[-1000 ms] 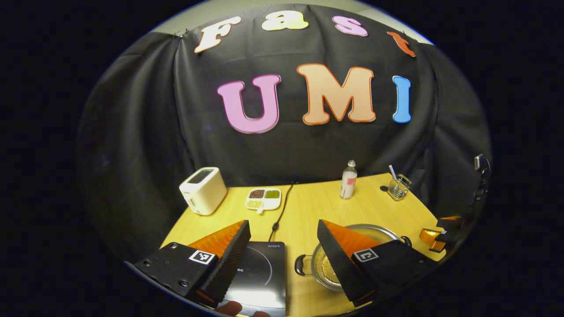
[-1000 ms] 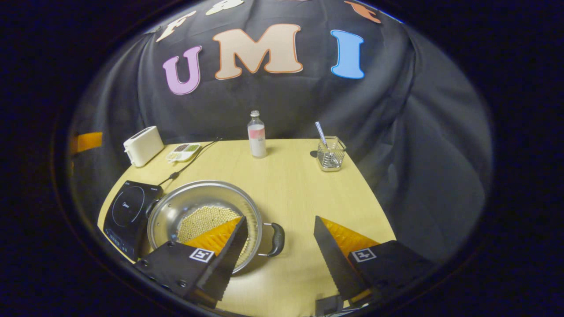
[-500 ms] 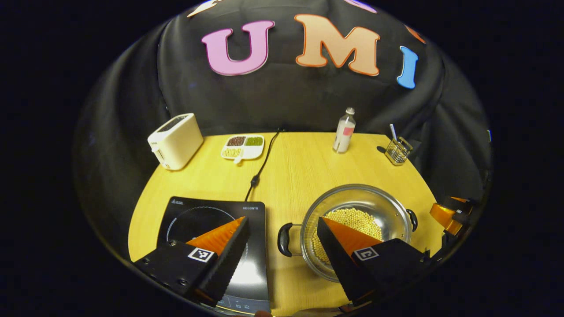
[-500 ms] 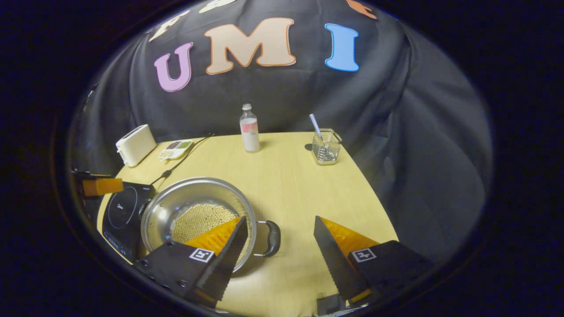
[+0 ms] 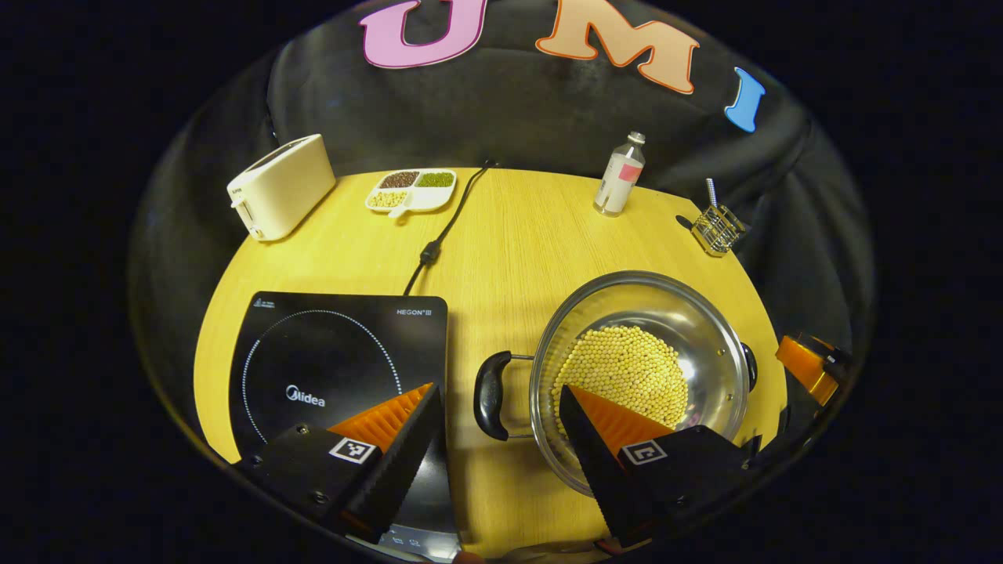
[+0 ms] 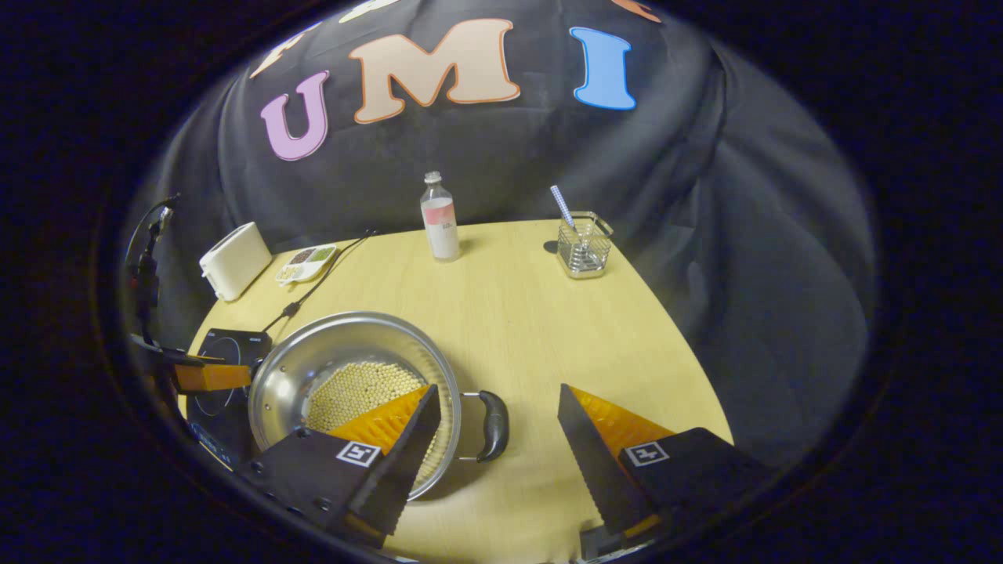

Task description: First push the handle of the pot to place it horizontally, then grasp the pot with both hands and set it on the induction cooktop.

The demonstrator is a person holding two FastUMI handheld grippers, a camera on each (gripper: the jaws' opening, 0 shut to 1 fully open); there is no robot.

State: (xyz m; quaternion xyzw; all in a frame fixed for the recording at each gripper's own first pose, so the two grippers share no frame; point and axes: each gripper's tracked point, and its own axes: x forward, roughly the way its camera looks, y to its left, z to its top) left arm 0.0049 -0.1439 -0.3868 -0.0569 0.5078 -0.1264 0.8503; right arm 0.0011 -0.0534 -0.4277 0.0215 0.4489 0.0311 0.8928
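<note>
Left hand-held gripper [image 5: 497, 427] jaws apart, empty, straddling the pot [image 5: 639, 376]'s near handle [image 5: 490, 395]; induction cooktop [image 5: 337, 352] lies beside its left finger. Right hand-held gripper [image 6: 497, 427] also apart, bracketing the opposite handle [image 6: 494, 425], probably aligning for the two-handed lift.

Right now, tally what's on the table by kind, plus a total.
Cooking gear: 2, the pot of yellow beans and the induction cooktop
Appliances: 1, toaster
Food dishes: 1, divided dish
Bottles: 1, bottle
Holders: 1, wire basket
Total: 6
</note>
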